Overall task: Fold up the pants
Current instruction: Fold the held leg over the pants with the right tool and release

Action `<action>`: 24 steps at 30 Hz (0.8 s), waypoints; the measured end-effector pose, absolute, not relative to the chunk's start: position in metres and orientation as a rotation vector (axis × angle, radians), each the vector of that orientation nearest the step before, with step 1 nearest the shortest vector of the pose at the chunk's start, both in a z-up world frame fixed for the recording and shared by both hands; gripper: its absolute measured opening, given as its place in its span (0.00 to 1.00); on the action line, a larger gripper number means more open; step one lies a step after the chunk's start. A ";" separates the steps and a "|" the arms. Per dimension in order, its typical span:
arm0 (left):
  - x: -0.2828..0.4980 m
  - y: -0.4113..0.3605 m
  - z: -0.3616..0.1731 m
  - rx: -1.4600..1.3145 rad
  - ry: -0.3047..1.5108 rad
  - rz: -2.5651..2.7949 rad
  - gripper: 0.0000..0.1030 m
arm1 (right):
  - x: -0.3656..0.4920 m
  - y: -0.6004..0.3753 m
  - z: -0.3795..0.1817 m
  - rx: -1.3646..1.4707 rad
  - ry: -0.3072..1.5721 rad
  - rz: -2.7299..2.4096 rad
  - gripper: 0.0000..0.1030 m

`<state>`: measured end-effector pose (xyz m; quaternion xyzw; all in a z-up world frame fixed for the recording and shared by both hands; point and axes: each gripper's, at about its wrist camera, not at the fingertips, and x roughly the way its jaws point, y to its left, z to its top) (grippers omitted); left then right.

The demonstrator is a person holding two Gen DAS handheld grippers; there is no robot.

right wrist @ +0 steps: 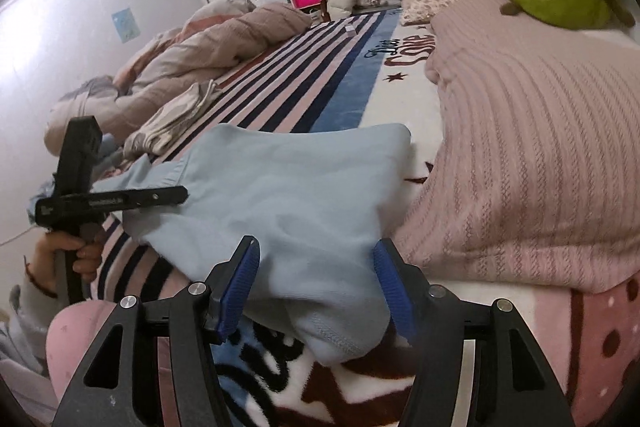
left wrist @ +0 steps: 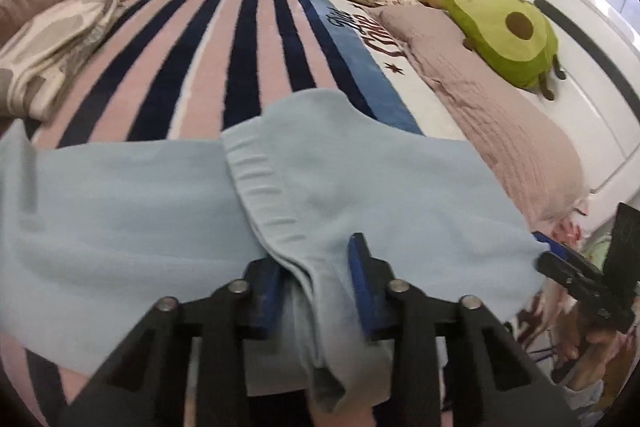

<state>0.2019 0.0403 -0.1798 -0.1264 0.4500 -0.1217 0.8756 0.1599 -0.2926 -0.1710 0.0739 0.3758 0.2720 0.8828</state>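
The light blue pants [left wrist: 132,211] lie folded on the striped blanket [left wrist: 224,59]; they also show in the right wrist view [right wrist: 288,195]. My left gripper [left wrist: 316,275] is open, its blue pads [left wrist: 362,279] standing either side of the ribbed waistband fold [left wrist: 260,195]. My right gripper [right wrist: 316,275] is open, its blue pads [right wrist: 240,287] apart on both sides of a hemmed corner of the pants [right wrist: 336,335]. The right gripper shows at the right edge of the left wrist view [left wrist: 576,275], the left one at the left of the right wrist view [right wrist: 120,199].
A pink ribbed pillow [right wrist: 532,155] lies right beside the pants. A green avocado plush [left wrist: 500,27] rests by the white headboard [left wrist: 592,75]. A crumpled duvet [right wrist: 208,55] and folded pale cloth [right wrist: 176,119] lie on the far left of the bed.
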 end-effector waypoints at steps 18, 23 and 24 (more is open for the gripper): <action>0.154 0.115 -0.158 -0.202 0.862 -0.001 0.70 | 0.156 -0.267 -0.166 0.132 0.794 0.565 0.56; 0.115 0.166 -0.156 -0.317 0.823 0.078 0.70 | 0.154 -0.259 -0.164 0.114 0.803 0.535 0.56; 0.110 0.178 -0.160 -0.354 0.826 0.087 0.70 | 0.154 -0.258 -0.164 0.109 0.805 0.530 0.56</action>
